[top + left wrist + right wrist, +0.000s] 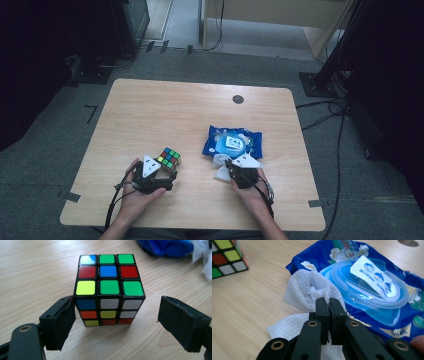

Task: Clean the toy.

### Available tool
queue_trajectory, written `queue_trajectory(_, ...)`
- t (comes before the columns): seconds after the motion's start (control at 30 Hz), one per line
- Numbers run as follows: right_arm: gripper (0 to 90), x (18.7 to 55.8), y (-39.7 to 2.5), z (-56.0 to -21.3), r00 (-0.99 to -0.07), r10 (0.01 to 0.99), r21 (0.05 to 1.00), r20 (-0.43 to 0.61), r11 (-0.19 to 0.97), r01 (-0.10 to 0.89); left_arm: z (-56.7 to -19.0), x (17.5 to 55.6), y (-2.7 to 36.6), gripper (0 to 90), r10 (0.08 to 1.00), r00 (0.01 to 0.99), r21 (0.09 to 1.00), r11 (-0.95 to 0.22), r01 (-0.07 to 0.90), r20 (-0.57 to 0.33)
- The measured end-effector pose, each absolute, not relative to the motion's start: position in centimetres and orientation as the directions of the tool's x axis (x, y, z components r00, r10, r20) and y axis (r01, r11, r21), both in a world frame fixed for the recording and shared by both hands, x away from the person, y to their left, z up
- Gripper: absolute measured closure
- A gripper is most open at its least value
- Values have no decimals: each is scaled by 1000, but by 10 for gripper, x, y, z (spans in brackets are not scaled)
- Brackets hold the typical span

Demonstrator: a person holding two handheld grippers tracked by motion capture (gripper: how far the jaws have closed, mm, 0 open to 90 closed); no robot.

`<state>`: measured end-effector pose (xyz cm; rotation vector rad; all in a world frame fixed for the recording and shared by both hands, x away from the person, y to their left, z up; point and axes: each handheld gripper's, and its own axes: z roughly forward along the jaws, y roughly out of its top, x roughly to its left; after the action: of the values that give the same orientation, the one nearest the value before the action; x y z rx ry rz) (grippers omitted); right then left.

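Observation:
A scrambled Rubik's cube stands on the wooden table. My left gripper is open, with its black pads on either side of the cube's near face, the left pad close to it. A blue wet-wipe pack lies right of centre with its lid flap raised. My right gripper is shut on a white wipe that lies crumpled at the pack's near edge. The cube's corner shows at the top left of the right gripper view.
A small dark round cap is set in the table near its far edge. Cables and black stands lie on the grey floor to the right and far left. Bare tabletop stretches across the far half.

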<state>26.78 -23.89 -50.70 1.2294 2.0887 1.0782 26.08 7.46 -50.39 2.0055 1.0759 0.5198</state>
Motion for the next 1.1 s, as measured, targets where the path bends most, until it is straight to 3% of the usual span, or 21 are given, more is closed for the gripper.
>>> queue_trajectory(0.3,864,279,-241,-510,-449,893,831,23,232,505,-505,262,74,149,833,553,791,-331,514,-11)
queue_trajectory(0.43,624,276,-246,-503,-445,893,839,70,188,511,-506,262,74,150,834,552,790,-333,515,-9)
queue_trajectory(0.6,513,262,-252,-491,-459,883,842,100,171,512,-507,264,74,153,842,539,787,-322,526,-15)
queue_trajectory(0.97,441,257,-247,-505,-427,898,811,111,166,560,-510,269,69,165,881,473,779,-291,555,-7)
queue_trajectory(1.1,423,259,-242,-509,-415,905,806,90,179,565,-510,271,67,238,891,454,793,-268,547,-12)
